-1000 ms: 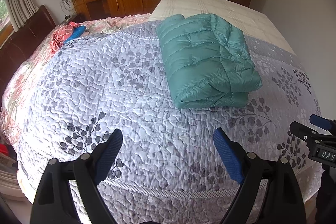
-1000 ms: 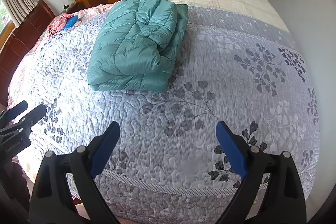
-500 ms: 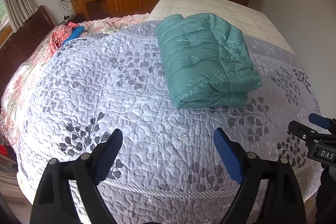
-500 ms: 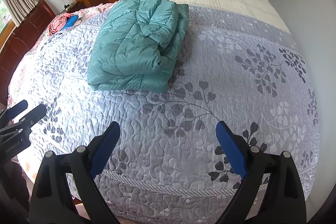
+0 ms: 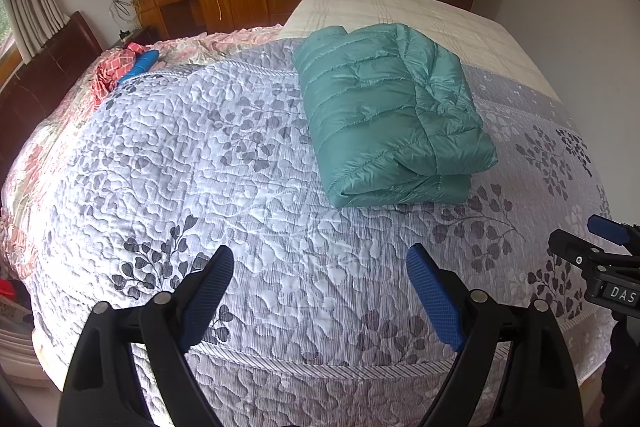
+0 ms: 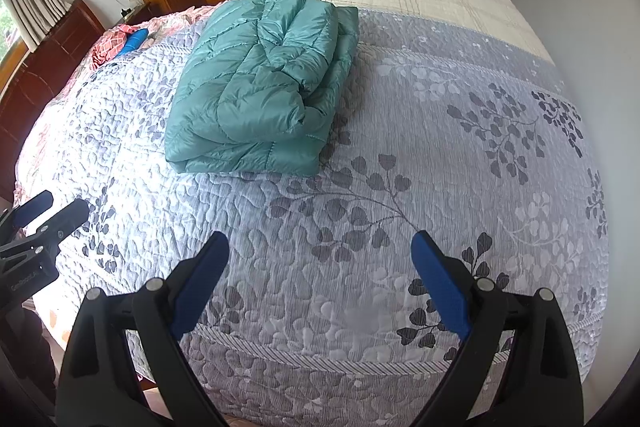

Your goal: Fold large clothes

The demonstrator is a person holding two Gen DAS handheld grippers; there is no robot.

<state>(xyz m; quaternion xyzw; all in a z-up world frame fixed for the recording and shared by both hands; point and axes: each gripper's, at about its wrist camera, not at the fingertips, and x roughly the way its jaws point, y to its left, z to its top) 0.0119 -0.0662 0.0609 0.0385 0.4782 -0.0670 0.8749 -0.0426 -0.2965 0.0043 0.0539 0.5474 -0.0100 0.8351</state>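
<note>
A teal puffer jacket lies folded into a thick rectangle on the grey leaf-patterned quilt; it also shows in the right wrist view. My left gripper is open and empty, held above the quilt's near edge, well short of the jacket. My right gripper is open and empty too, also near the bed's front edge. Each gripper shows at the side of the other's view: the right one, the left one.
A pink plaid cloth and a blue object lie at the far left of the bed. A dark headboard stands left, a wooden desk and wardrobe behind. A white wall runs along the right.
Both grippers stay open and nearly still. The jacket has not moved.
</note>
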